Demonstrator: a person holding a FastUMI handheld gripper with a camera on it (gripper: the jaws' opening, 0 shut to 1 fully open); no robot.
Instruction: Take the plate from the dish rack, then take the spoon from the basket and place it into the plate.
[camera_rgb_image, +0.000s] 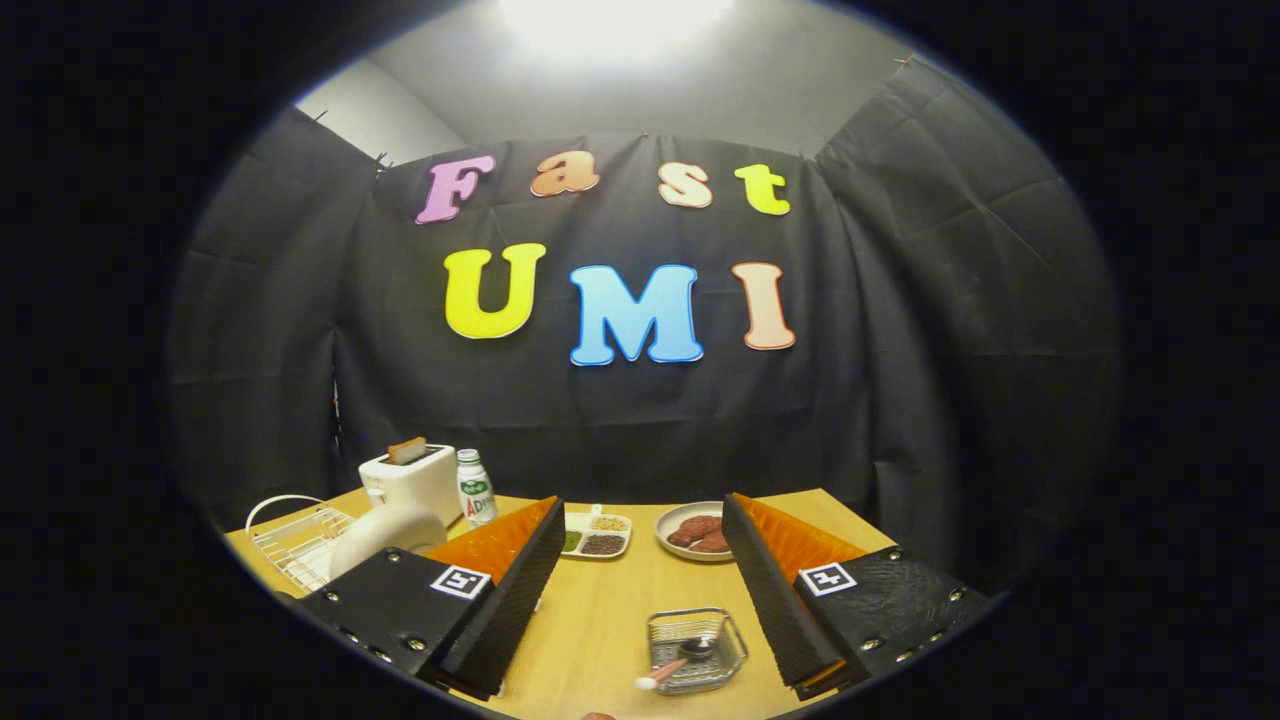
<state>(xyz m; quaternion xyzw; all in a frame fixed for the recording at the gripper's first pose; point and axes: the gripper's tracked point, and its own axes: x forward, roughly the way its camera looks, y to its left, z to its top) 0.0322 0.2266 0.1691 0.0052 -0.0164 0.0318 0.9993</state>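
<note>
The wooden table carries everything. The gripper hangs above it, fingers spread wide and grasping nothing. Left of the left finger, the white plate stands on edge in the wire dish rack. Between the fingers sits the small mesh basket, the spoon lying inside, handle poking out.

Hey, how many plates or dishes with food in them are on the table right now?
2. A divided tray of beans and grains sits beyond the open gripper, and a round plate of patties lies beside it. Others may be hidden behind the fingers.
</note>
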